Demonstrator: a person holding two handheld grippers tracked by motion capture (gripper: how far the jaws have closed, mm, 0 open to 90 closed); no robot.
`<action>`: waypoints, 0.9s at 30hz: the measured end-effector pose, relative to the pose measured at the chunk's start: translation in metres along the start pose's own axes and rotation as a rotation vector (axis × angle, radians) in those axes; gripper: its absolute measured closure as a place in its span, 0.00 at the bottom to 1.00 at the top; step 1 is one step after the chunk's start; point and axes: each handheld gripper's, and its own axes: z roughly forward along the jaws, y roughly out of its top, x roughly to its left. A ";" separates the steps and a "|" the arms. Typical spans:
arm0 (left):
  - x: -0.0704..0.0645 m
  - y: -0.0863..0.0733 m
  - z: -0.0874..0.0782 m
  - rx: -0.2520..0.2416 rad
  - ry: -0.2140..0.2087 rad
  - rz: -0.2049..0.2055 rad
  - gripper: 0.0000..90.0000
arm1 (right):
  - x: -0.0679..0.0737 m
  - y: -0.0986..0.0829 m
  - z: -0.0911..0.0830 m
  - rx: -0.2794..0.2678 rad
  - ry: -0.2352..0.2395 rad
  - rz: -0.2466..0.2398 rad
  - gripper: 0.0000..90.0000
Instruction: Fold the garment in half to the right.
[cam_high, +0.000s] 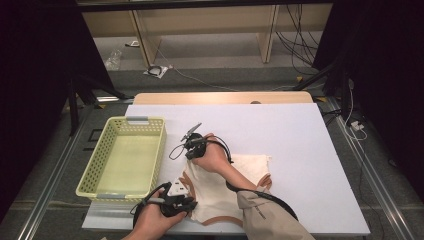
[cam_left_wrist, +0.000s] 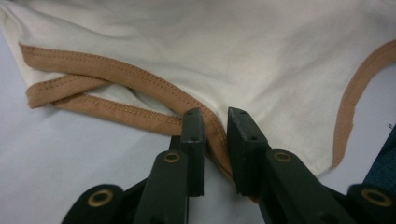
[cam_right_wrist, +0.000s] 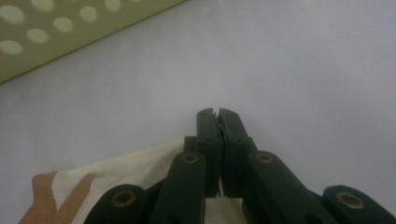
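The cream garment (cam_high: 220, 187) with tan trim lies on the white table (cam_high: 300, 145) near the table's front edge, just right of the yellow basket (cam_high: 125, 155); bare table stretches right of and beyond the garment, while the basket hems in the left. The left gripper (cam_high: 186, 204) sits at the garment's front-left corner, and in the left gripper view (cam_left_wrist: 215, 126) its jaws stand a little apart astride the tan hem (cam_left_wrist: 140, 84), one on each side, not yet pinching it. The right gripper (cam_high: 192, 145) rests at the garment's far-left corner, nearest the basket; in the right gripper view (cam_right_wrist: 217, 115) its jaws are pressed together on a thin fold of the cream cloth (cam_right_wrist: 130, 170). The person's sleeve (cam_high: 265, 215) covers part of the garment's front edge.
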 end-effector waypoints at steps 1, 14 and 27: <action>0.000 0.000 0.000 0.001 -0.002 0.000 0.86 | 0.000 0.000 0.000 0.000 0.000 0.000 0.98; 0.003 0.000 0.000 0.001 -0.032 -0.041 0.94 | 0.000 0.000 0.000 0.002 -0.001 -0.004 0.99; 0.001 -0.001 0.000 -0.013 -0.022 -0.003 0.96 | 0.000 0.000 0.000 0.001 0.000 -0.002 0.99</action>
